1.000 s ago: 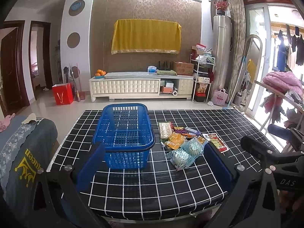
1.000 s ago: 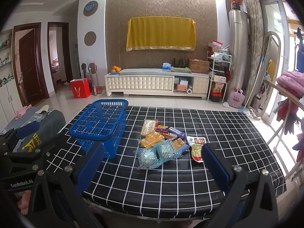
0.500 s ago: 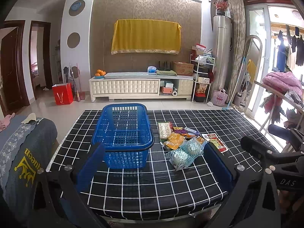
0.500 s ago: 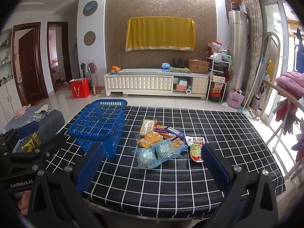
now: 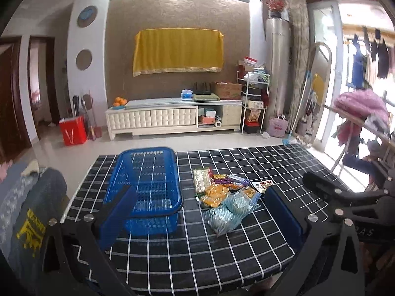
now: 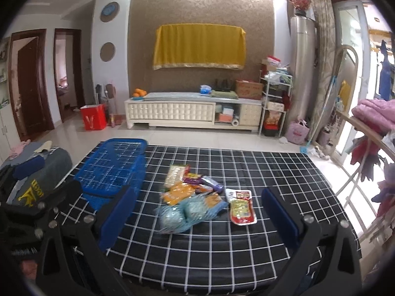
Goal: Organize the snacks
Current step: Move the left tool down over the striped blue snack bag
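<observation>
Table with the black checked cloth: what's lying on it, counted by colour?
Blue plastic mesh basket: 1
Pale blue crinkly packs: 2
Orange pouches: 2
Purple wrapped bars: 2
Beige-green packet: 1
Red-and-white flat pouch: 1
Total: 9, roughly; the pile overlaps.

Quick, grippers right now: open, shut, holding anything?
Left gripper: open, holding nothing, above the table in front of the blue basket.
Right gripper: open, holding nothing, facing the pile of snacks.
</observation>
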`<state>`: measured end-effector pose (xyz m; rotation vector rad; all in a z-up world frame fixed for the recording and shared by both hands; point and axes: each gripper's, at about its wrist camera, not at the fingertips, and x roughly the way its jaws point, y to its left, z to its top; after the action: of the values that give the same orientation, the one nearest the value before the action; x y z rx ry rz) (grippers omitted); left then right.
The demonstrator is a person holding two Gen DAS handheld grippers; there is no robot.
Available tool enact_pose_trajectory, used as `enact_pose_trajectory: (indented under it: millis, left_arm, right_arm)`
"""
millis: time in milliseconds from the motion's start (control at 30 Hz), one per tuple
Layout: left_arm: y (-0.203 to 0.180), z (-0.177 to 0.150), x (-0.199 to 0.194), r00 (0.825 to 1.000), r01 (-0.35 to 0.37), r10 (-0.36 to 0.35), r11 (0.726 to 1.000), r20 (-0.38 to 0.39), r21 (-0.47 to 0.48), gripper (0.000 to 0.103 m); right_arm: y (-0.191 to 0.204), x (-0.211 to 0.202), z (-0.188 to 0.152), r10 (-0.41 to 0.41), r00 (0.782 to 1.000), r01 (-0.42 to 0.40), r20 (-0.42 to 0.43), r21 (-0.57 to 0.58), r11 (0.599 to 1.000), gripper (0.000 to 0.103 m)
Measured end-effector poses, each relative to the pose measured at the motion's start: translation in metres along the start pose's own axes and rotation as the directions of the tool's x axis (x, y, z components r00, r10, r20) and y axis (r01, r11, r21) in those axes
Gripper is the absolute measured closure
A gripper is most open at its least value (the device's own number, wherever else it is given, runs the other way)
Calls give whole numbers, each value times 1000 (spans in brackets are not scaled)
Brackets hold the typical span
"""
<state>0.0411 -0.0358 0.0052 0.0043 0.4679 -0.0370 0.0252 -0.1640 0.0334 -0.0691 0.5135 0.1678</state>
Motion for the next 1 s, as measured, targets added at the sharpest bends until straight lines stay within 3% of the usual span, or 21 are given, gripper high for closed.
enact_pose_trajectory:
  millis: [200, 300, 400, 633, 833, 1000]
  left_arm:
    - [-20, 18, 42, 999, 9, -9, 1000, -48, 10, 0]
    - [-27, 22, 71, 993, 12, -12, 1000, -114, 0, 0]
    - [-28, 20, 102, 979, 61, -71, 996, -193, -59, 0]
    - [-33, -8, 173, 904, 62, -138, 979, -404, -196, 1]
    - [-49, -28, 206, 871, -34, -33, 991, -489, -127, 9]
    - [-51, -49, 236, 825, -102, 47, 993, -563, -67, 17]
  right_arm:
    - [-36, 35, 12, 29, 998, -26, -55, 55, 998, 0]
    - [-50, 53, 11, 25, 996, -21, -85, 57, 998, 0]
    - [-64, 73, 9, 54, 991, -45, -119, 79, 996, 0]
    - [-85, 133, -13, 118, 957, -87, -266, 125, 988, 2]
    - [-101, 166, -39, 181, 923, -119, -339, 197, 973, 5]
    - [-103, 182, -53, 224, 906, -155, -360, 210, 965, 5]
